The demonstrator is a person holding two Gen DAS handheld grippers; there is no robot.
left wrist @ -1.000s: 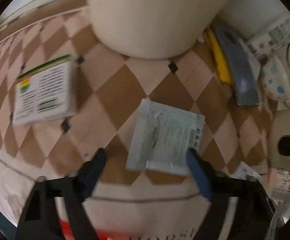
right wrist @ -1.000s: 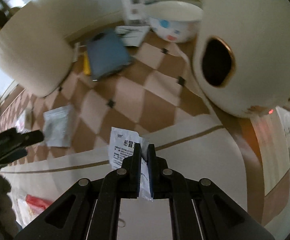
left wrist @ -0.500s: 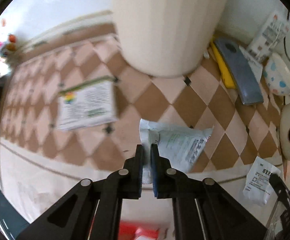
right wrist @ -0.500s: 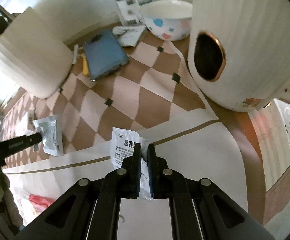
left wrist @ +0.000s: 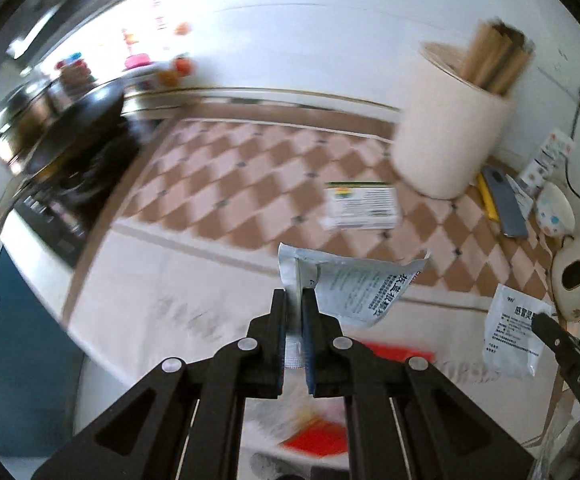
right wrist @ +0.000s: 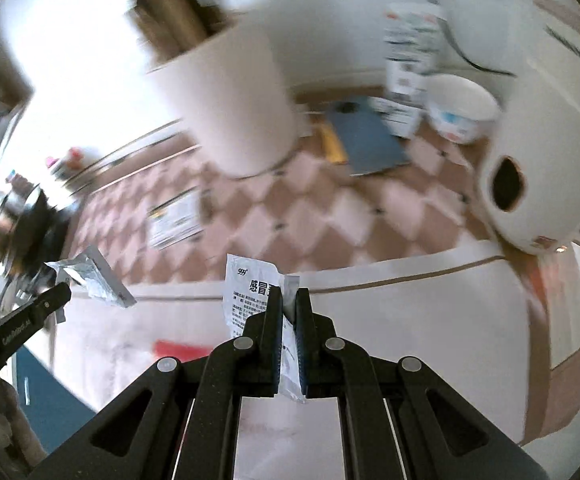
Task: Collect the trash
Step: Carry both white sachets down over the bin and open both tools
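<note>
Each fisheye sits just behind its own tongs and looks forward along them, raised above the counter (left wrist: 218,184) and tilted down across it toward the back wall. The left view faces the checkered mat with the right tongs (left wrist: 540,318) at its right edge; the right view looks from farther right, with the left tongs (right wrist: 64,292) at its left edge. Both share the tall white canister (left wrist: 446,136) (right wrist: 230,92), the flat printed box (left wrist: 362,206) (right wrist: 176,220), the dotted bowl (left wrist: 554,210) (right wrist: 462,114) and the white appliance (left wrist: 574,280) (right wrist: 530,152).
</note>
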